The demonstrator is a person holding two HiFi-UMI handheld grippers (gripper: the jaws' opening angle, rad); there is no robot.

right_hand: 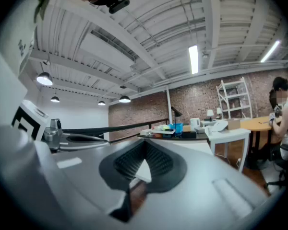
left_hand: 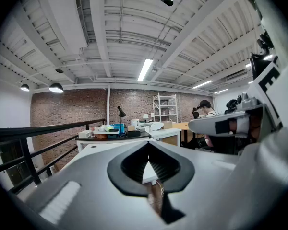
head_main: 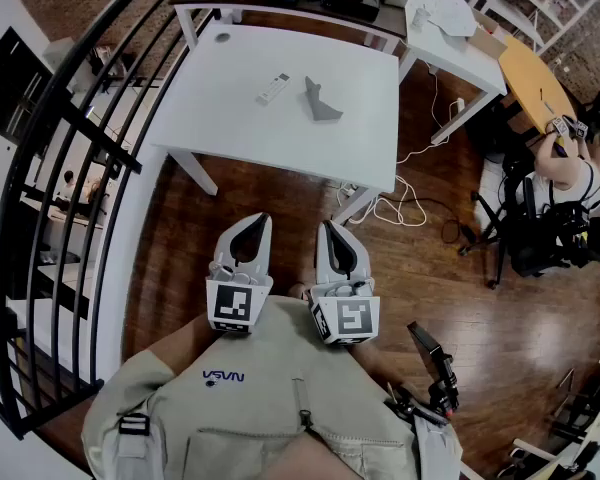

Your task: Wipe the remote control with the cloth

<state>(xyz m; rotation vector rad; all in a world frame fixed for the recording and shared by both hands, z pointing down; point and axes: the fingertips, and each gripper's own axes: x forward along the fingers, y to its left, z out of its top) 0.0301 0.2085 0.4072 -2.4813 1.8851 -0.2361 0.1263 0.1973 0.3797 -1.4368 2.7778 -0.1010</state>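
**Too small, covered, or cut off**
The remote control (head_main: 273,89) on the white table (head_main: 280,138) is too small for its buttons to show. The left gripper (left_hand: 148,146) and right gripper (right_hand: 144,143), jaws pressed together, each cover much of that table in their own views. The seated person (head_main: 570,183) at far right is cut by the edge.

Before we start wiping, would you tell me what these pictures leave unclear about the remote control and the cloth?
- Remote control: head view, too small to show its buttons or any dirt.
- Cloth: head view, too small to tell its folds or material.
- Both gripper views: neither item shows; the table is seen nearly edge-on.
- Items on the dark desk: partly cut off by the head view's top edge.
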